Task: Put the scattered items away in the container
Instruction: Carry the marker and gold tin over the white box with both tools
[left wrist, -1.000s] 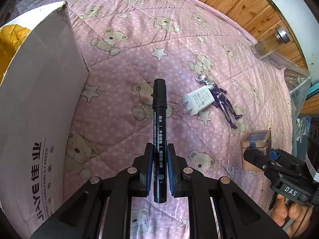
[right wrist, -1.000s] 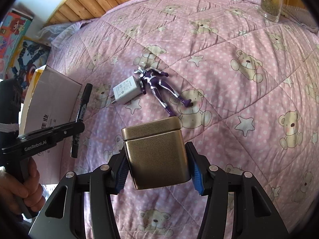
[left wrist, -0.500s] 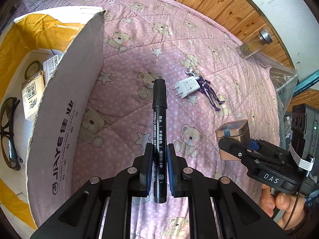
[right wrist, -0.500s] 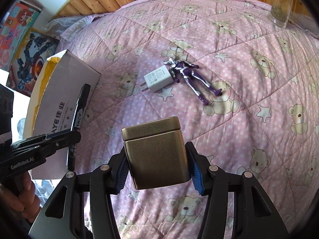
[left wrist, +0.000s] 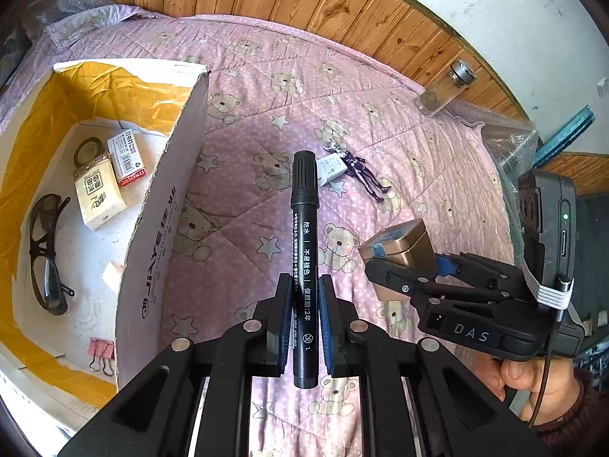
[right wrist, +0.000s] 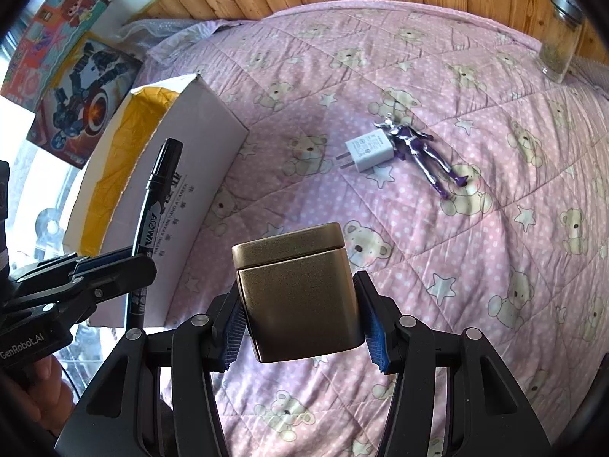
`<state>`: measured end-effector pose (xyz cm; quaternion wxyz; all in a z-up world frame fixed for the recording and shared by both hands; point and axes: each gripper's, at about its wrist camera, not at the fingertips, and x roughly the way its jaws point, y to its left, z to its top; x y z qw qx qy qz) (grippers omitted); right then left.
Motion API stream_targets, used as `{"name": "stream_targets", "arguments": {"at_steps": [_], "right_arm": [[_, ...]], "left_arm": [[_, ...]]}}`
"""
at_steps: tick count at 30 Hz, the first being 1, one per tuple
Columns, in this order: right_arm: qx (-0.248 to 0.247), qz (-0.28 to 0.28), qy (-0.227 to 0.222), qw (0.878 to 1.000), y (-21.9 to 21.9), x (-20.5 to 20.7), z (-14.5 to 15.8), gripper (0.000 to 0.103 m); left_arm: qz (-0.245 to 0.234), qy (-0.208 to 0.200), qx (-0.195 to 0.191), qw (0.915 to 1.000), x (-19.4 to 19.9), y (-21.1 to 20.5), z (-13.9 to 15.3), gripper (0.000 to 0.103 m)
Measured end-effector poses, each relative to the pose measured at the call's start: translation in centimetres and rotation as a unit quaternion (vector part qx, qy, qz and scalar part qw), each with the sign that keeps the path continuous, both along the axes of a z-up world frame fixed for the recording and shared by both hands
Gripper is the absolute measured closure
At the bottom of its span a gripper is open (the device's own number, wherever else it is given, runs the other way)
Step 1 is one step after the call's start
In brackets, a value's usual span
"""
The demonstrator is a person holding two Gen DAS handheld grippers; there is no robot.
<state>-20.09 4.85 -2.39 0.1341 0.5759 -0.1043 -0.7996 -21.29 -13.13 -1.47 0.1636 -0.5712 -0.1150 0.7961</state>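
My left gripper point(left wrist: 304, 304) is shut on a black marker point(left wrist: 304, 228) that points forward, held in the air above the quilt, to the right of the box wall. My right gripper point(right wrist: 300, 316) is shut on a square gold tin point(right wrist: 297, 293), held above the pink quilt. The open cardboard box point(left wrist: 167, 205) with a yellow lining stands at the left. It holds glasses point(left wrist: 45, 251), a tissue pack point(left wrist: 97, 194), a tape roll and pink binder clips. A white charger point(right wrist: 369, 150) and a purple figure point(right wrist: 422, 156) lie together on the quilt point(right wrist: 475, 228).
A glass jar point(right wrist: 559, 38) stands at the quilt's far right by the wooden wall. Toy boxes point(right wrist: 72, 76) lean behind the cardboard box. Crinkled plastic wrap point(left wrist: 510, 141) lies at the bed's right edge. A hand point(left wrist: 525, 381) grips the right tool.
Both grippers have risen and drawn back with their loads. The left one swung left, bringing the box's inside into view. The charger and figure stayed put.
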Motion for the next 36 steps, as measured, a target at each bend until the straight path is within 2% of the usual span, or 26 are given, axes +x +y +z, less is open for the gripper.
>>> {"name": "stream_targets", "arguments": {"at_steps": [9, 17, 36], "right_arm": [[0.0, 0.036, 0.021, 0.999, -3.9, 0.3, 2.7, 0.047], [0.002, 0.073, 0.04, 0.997, -7.3, 0.4, 5.0, 0.047], [0.008, 0.17, 0.079, 0.982, -15.5, 0.0, 9.2, 0.047]], "left_arm": [[0.018, 0.025, 0.012, 0.9994, 1.8, -2.8, 2.6, 0.089], [0.055, 0.043, 0.021, 0.9974, 3.4, -6.3, 4.2, 0.089], [0.15, 0.059, 0.029, 0.9865, 6.6, -14.2, 5.3, 0.089]]}}
